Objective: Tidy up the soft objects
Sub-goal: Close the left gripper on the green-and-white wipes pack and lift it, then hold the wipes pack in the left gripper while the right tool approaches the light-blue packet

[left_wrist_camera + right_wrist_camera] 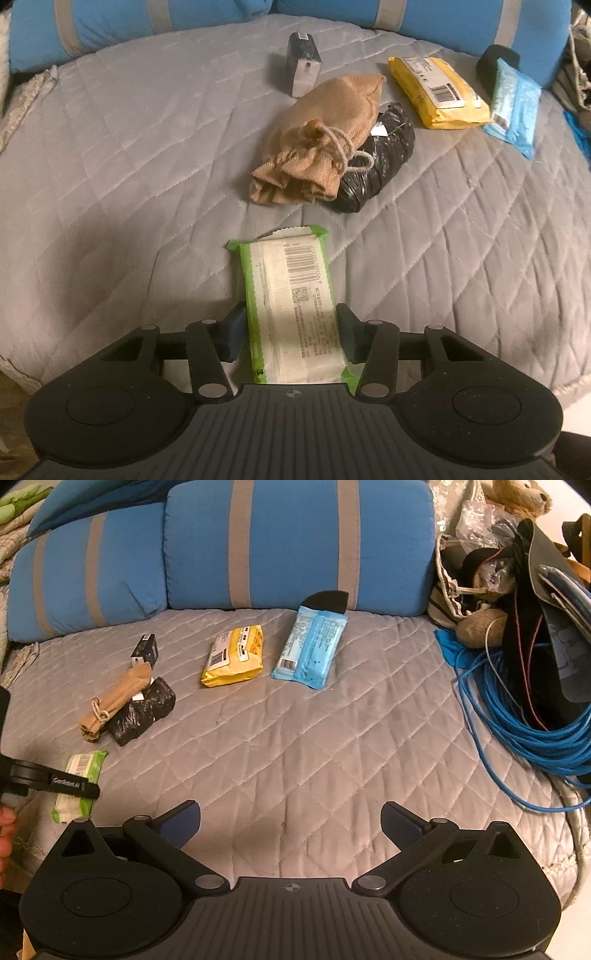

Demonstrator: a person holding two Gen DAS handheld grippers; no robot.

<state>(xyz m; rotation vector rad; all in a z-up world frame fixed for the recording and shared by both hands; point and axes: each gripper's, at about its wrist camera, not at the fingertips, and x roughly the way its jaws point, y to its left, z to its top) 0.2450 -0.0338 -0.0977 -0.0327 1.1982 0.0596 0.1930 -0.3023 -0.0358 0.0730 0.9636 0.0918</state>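
Left gripper (291,338) clamps green pack (291,295) on bed (110,184); right gripper (291,821) spread wide, holding nothing, over quilt.

We see a grey diamond-quilted cover (295,746), blue pillows (295,542) with grey stripes, a green-and-white wipes pack (291,306) with a black barcode, a tan drawstring pouch (325,136), a glossy black bundle (376,158), a yellow pack (234,655), a light-blue pack (310,648), and a blue cable (517,716).
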